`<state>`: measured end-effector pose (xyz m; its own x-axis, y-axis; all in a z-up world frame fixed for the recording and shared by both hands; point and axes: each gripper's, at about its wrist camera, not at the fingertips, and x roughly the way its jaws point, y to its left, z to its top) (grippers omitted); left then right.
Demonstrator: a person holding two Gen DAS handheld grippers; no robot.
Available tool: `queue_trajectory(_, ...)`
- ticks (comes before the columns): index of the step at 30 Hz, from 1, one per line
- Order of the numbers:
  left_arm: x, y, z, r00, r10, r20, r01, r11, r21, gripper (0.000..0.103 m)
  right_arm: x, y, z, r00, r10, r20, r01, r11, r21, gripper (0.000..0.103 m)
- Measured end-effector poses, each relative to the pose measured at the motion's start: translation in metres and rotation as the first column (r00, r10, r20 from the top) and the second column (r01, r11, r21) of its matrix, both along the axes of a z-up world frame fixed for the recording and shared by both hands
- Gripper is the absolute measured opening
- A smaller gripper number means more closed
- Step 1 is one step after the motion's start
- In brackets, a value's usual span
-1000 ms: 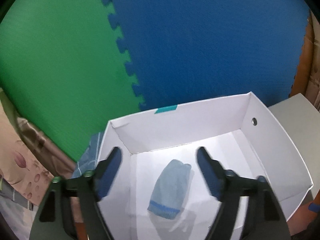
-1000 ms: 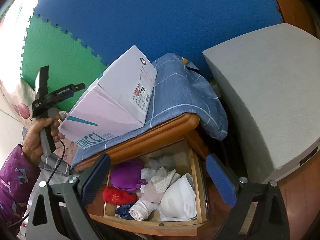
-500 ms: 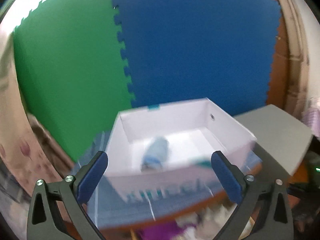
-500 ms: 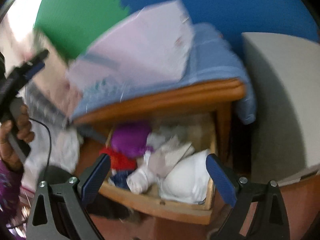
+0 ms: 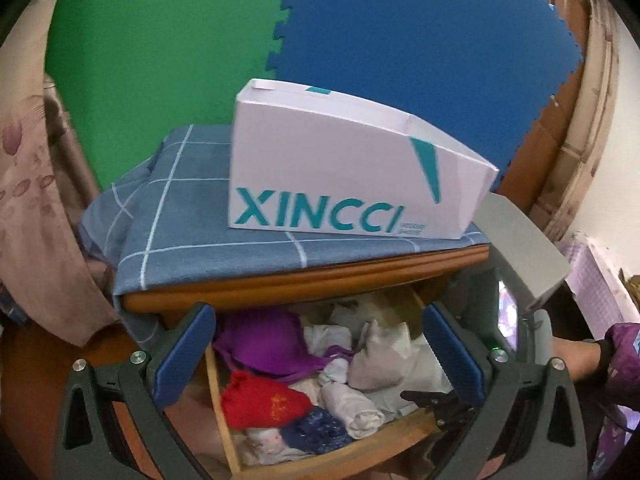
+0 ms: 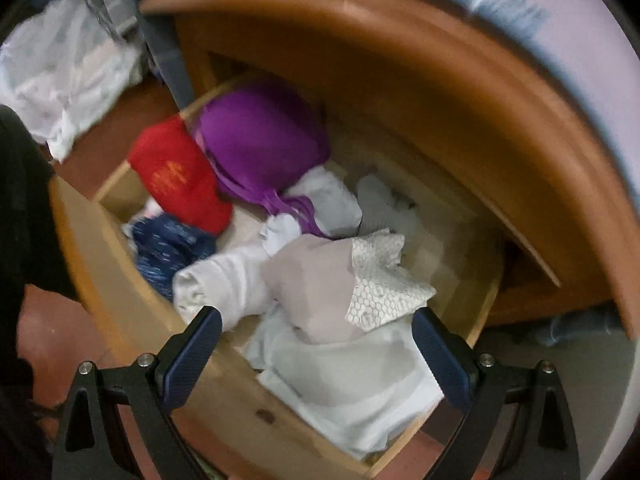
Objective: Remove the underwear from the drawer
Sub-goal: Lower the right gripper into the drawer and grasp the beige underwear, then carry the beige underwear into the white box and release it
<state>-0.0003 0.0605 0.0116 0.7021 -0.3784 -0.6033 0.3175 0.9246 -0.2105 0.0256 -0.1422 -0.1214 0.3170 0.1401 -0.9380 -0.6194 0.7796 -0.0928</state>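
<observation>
Grey lace-trimmed underwear (image 6: 316, 292) lies directly ahead of the spread, empty right gripper (image 6: 316, 346), the nearer one; left gripper (image 5: 316, 354) spread too.

The box (image 5: 352, 168) sits on the cloth (image 5: 192, 224) covering the cabinet top (image 5: 304, 280); below it the open drawer (image 6: 120, 280) (pulled forward) holds the underwear (image 6: 320, 288), seemingly heaped; both grippers (image 5: 316, 356) (image 6: 316, 354) hover before it.

A white box (image 5: 352, 168) with green letters sits on a blue checked cloth (image 5: 188, 232). Behind it, a green mat (image 5: 160, 40) and a blue mat (image 5: 420, 40) join like puzzle pieces.
</observation>
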Motion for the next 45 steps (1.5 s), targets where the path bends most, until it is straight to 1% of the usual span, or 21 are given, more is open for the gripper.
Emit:
queue_trajectory(3,0.005,0.003,-0.006,0.999,0.016,-0.035,-0.016,1.0,-0.007,0.103,0.015,0.003,-0.011,1.0,0.001,-0.013,-0.001,1.0,-0.009,0.098)
queue_trajectory(5,0.008,0.004,-0.01,0.998,0.024,-0.054,-0.025,1.0,-0.003,0.103,0.022,0.008,-0.019,1.0,0.019,-0.015,-0.02,0.999,-0.047,0.098)
queue_trajectory(7,0.01,0.0,-0.013,0.997,0.035,-0.07,-0.033,0.999,0.033,0.103,0.028,0.014,-0.03,0.999,0.03,-0.02,-0.032,0.996,-0.086,0.098)
queue_trajectory(10,0.01,-0.004,-0.013,0.997,0.04,-0.059,-0.036,0.996,0.08,0.103,0.033,0.017,-0.047,0.997,0.045,-0.06,-0.052,0.99,-0.129,0.097)
queue_trajectory(11,0.01,-0.007,-0.013,0.997,0.048,-0.055,-0.042,0.994,0.103,0.103,0.035,0.017,-0.052,0.996,0.045,-0.079,-0.055,0.989,-0.134,0.082)
queue_trajectory(12,0.011,-0.009,-0.013,0.997,0.053,-0.052,-0.046,0.991,0.126,0.103,0.036,0.015,-0.056,0.995,0.042,-0.093,-0.054,0.99,-0.132,0.065)
queue_trajectory(13,0.012,-0.011,-0.013,0.997,0.057,-0.051,-0.05,0.989,0.142,0.103,0.039,0.014,-0.059,0.994,0.026,-0.107,-0.041,0.99,-0.138,0.042)
queue_trajectory(14,0.013,-0.011,-0.013,0.997,0.061,-0.052,-0.053,0.987,0.15,0.103,0.042,0.01,-0.061,0.992,0.002,-0.123,-0.017,0.992,-0.124,0.035)
queue_trajectory(15,0.014,-0.012,-0.013,0.996,0.069,-0.052,-0.06,0.986,0.158,0.103,0.043,0.007,-0.059,0.992,-0.008,-0.127,-0.006,0.994,-0.107,0.031)
queue_trajectory(16,0.014,-0.011,-0.013,0.996,0.076,-0.05,-0.067,0.985,0.162,0.103,0.042,0.005,-0.055,0.993,-0.009,-0.122,-0.003,0.995,-0.098,0.022)
queue_trajectory(17,0.014,-0.011,-0.011,0.996,0.081,-0.042,-0.073,0.984,0.163,0.103,0.041,0.003,-0.049,0.994,-0.009,-0.109,0.0,0.996,-0.087,0.017)
queue_trajectory(19,0.011,-0.01,-0.008,0.996,0.085,-0.021,-0.081,0.985,0.154,0.103,0.036,-0.001,-0.03,0.996,-0.017,-0.082,0.013,0.999,-0.047,0.014)
queue_trajectory(22,0.006,-0.008,-0.002,0.993,0.118,0.024,-0.12,0.982,0.145,0.103,0.022,-0.006,-0.001,0.997,-0.02,-0.069,0.022,0.999,0.023,0.014)
queue_trajectory(26,0.009,-0.01,-0.003,0.988,0.154,0.017,-0.155,0.971,0.182,0.103,0.002,-0.015,0.037,0.998,-0.037,-0.048,0.042,0.992,0.117,0.014)
queue_trajectory(29,0.014,-0.01,-0.006,0.99,0.136,-0.026,-0.13,0.975,0.181,0.103,-0.013,-0.024,0.068,0.997,-0.068,-0.032,0.073,0.976,0.205,0.014)
queue_trajectory(31,0.013,-0.008,-0.006,0.992,0.123,-0.024,-0.117,0.98,0.161,0.103,-0.026,-0.026,0.09,0.996,-0.082,-0.018,0.084,0.959,0.271,0.014)
queue_trajectory(33,0.01,-0.005,-0.003,0.993,0.115,0.001,-0.114,0.984,0.138,0.103,-0.042,-0.029,0.119,0.996,-0.088,0.013,0.078,0.94,0.331,0.014)
queue_trajectory(37,0.006,-0.002,0.0,0.993,0.12,0.018,-0.121,0.984,0.127,0.103,-0.069,-0.036,0.192,0.991,-0.087,0.106,0.033,0.902,0.431,0.014)
queue_trajectory(40,0.002,-0.006,0.001,0.993,0.109,0.04,-0.114,0.983,0.147,0.103,-0.082,-0.039,0.248,0.976,-0.076,0.203,-0.035,0.87,0.492,0.014)
queue_trajectory(43,0.0,-0.013,0.0,0.995,0.087,0.051,-0.095,0.979,0.182,0.103,-0.082,-0.037,0.294,0.941,-0.085,0.329,-0.083,0.882,0.464,0.014)
queue_trajectory(45,-0.001,-0.018,0.0,0.996,0.075,0.054,-0.085,0.975,0.205,0.103,-0.069,-0.035,0.317,0.924,-0.092,0.372,-0.092,0.889,0.448,0.014)
